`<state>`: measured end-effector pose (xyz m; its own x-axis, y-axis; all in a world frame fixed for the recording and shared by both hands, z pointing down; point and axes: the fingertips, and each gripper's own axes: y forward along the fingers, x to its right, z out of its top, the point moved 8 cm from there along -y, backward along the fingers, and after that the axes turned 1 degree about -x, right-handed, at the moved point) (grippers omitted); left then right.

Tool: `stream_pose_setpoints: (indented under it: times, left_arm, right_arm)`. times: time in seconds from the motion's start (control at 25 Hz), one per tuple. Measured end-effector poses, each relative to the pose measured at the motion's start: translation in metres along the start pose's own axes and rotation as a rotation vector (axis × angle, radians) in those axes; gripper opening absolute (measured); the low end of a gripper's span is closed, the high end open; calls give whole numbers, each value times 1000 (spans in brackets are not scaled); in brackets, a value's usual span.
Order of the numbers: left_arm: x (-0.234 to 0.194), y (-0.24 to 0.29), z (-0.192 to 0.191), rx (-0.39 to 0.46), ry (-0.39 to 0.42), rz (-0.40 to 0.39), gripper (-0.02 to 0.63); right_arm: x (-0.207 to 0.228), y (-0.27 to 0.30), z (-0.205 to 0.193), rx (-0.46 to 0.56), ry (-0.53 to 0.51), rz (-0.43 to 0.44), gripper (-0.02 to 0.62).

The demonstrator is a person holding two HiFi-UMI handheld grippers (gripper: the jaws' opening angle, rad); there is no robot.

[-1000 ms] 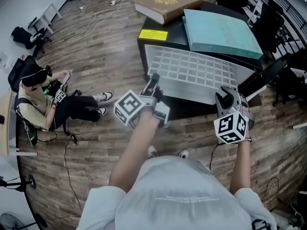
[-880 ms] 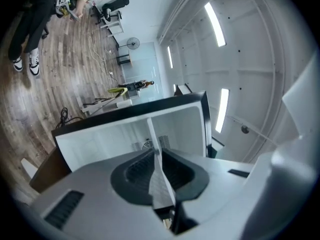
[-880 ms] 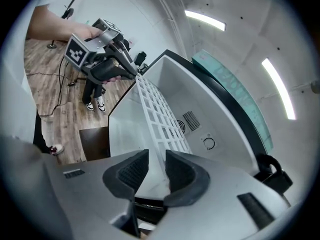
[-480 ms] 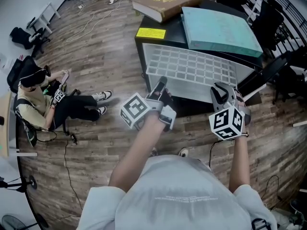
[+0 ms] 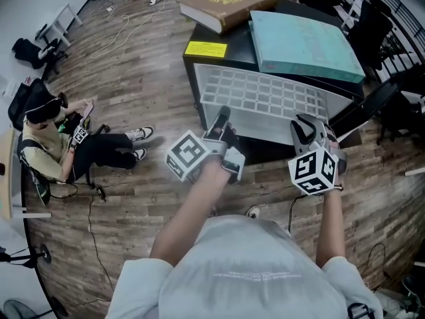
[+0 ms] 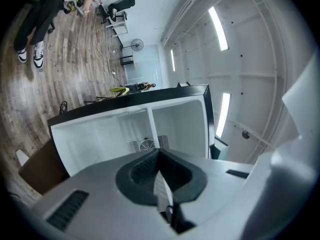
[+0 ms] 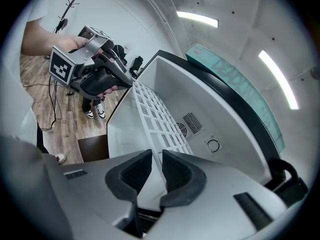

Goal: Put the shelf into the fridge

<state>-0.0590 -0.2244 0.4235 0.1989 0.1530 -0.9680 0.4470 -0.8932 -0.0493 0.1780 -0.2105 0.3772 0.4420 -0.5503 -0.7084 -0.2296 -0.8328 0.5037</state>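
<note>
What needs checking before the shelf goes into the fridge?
1. Left tongs clamped on the shelf edge: ok.
2. Right tongs have just been closing, with the shelf edge between the pads and gripped: ok.
3. Fridge open, its inside facing the shelf: ok.
4. Visible inside of the fridge free of items: ok.
5. Shelf at the right height for its slot in the fridge: cannot tell.

Bright ceiling strip lights (image 7: 197, 19), sharp focus, fisheye-warped edges
</note>
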Motion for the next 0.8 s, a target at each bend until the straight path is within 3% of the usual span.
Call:
stream_pose_setpoints:
  times: [0.8]
  left_arm:
    - [-3, 42, 13, 16, -14, 26, 19]
  right_arm:
    - [26, 36, -1, -23, 81, -27, 84]
